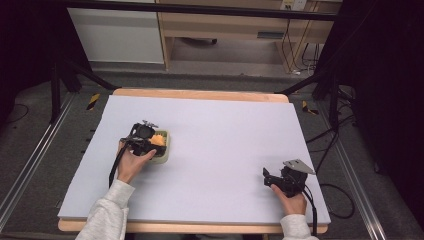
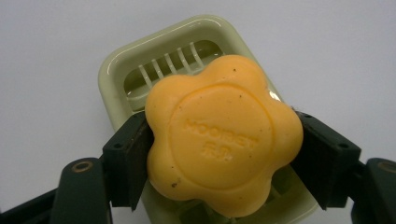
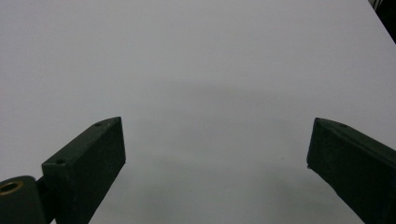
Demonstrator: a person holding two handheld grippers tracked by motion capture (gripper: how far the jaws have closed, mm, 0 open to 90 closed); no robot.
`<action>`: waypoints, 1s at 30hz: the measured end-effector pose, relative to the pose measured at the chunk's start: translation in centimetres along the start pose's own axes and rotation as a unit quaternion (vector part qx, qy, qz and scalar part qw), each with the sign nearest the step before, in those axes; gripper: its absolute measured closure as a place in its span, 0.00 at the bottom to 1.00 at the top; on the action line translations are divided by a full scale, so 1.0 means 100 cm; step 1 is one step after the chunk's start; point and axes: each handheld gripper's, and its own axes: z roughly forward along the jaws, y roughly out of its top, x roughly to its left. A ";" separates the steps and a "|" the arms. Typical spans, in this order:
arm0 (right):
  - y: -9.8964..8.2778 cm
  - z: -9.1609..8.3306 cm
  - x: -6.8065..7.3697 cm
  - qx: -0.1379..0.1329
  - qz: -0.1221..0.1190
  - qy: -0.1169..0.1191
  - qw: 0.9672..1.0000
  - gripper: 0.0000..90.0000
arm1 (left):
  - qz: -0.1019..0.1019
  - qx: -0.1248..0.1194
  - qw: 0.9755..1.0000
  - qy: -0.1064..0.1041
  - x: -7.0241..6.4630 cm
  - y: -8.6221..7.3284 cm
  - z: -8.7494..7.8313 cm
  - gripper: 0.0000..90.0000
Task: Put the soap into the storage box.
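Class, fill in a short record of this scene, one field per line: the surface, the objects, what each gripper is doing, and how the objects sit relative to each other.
surface: pale mat on a wooden table
objects: orange flower-shaped soap; pale green slatted soap dish
left gripper: jaws pressed on both sides of the soap
right gripper: jaws wide apart, nothing between them, over bare mat
soap and dish: soap over the dish; whether it touches cannot be told
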 end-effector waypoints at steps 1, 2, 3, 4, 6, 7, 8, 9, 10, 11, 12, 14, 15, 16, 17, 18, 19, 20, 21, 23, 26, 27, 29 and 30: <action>0.000 0.000 0.000 0.000 0.000 0.000 1.000 0.05 | 0.000 -0.002 1.000 0.001 0.000 0.000 0.000 0.29; 0.000 0.000 0.000 0.000 0.000 0.000 1.000 0.05 | 0.000 -0.002 1.000 0.001 0.000 0.000 0.000 0.29; 0.000 0.000 0.000 0.000 0.001 0.000 1.000 0.05 | 0.000 -0.004 1.000 0.002 0.000 0.000 0.000 0.29; 0.000 0.000 0.000 0.001 -0.001 0.000 1.000 0.05 | 0.000 -0.005 1.000 0.001 0.000 0.000 0.001 0.29; 0.000 0.001 0.000 0.001 -0.001 0.001 1.000 0.05 | 0.001 -0.007 1.000 0.000 0.001 -0.001 0.001 0.29; 0.000 0.000 0.000 0.001 -0.001 0.001 1.000 0.05 | 0.001 -0.007 1.000 0.001 0.001 -0.001 0.001 0.29; 0.000 0.000 0.000 0.001 -0.001 0.001 1.000 0.05 | 0.001 -0.008 1.000 0.001 0.000 -0.001 0.001 0.29; 0.000 0.000 0.000 0.001 -0.001 0.001 1.000 0.05 | 0.000 -0.009 1.000 0.002 0.000 -0.001 0.001 0.29; 0.000 0.000 0.000 0.001 -0.001 0.000 1.000 0.05 | 0.000 -0.009 1.000 0.003 0.000 -0.001 0.001 0.29; 0.000 0.000 0.000 0.001 0.000 0.000 1.000 0.05 | 0.000 -0.013 1.000 0.002 0.000 -0.001 0.000 0.28; 0.000 0.000 0.000 0.001 0.000 0.000 1.000 0.05 | 0.000 -0.018 1.000 0.003 0.000 0.000 -0.002 0.27; 0.000 0.000 0.000 0.001 -0.001 0.000 1.000 0.05 | -0.001 -0.024 1.000 0.001 0.001 0.000 -0.005 0.26; 0.000 0.001 0.000 0.001 -0.002 0.001 1.000 0.05 | -0.003 -0.028 1.000 -0.001 0.001 0.001 -0.007 0.26; 0.000 0.001 0.000 0.001 -0.001 0.001 1.000 0.05 | -0.005 -0.032 0.999 -0.002 0.001 0.001 -0.008 0.25; 0.000 0.001 0.000 0.001 -0.002 0.001 1.000 0.05 | -0.003 -0.037 0.999 -0.001 0.001 0.001 -0.009 0.25; 0.000 0.001 0.000 0.001 -0.002 0.000 1.000 0.05 | -0.005 -0.039 0.999 -0.001 0.001 0.001 -0.011 0.25; 0.000 0.001 0.000 0.001 -0.002 0.001 1.000 0.05 | -0.004 -0.043 0.999 0.000 0.001 0.001 -0.012 0.25; 0.000 0.000 0.000 0.001 -0.001 0.000 1.000 0.05 | -0.005 -0.048 0.999 0.001 0.001 0.001 -0.013 0.25; 0.000 0.000 0.000 0.001 -0.001 0.000 1.000 0.05 | -0.004 -0.049 0.999 -0.001 0.001 0.001 -0.015 0.24; 0.000 0.000 0.000 0.001 0.000 0.000 1.000 0.05 | -0.003 -0.057 0.998 0.001 0.000 0.001 -0.019 0.24; 0.000 0.000 0.000 0.001 0.000 0.000 1.000 0.05 | -0.001 -0.069 0.998 0.002 -0.002 0.000 -0.025 0.25; 0.000 0.000 0.000 0.000 0.000 0.000 1.000 0.05 | 0.002 -0.073 0.997 0.004 -0.003 -0.001 -0.027 0.25; 0.000 0.000 0.000 0.001 0.001 0.000 1.000 0.05 | 0.001 -0.084 0.996 0.004 -0.005 -0.004 -0.030 0.25; 0.000 0.000 0.000 0.001 0.002 0.000 1.000 0.05 | 0.007 -0.086 0.996 0.004 -0.006 -0.006 -0.032 0.25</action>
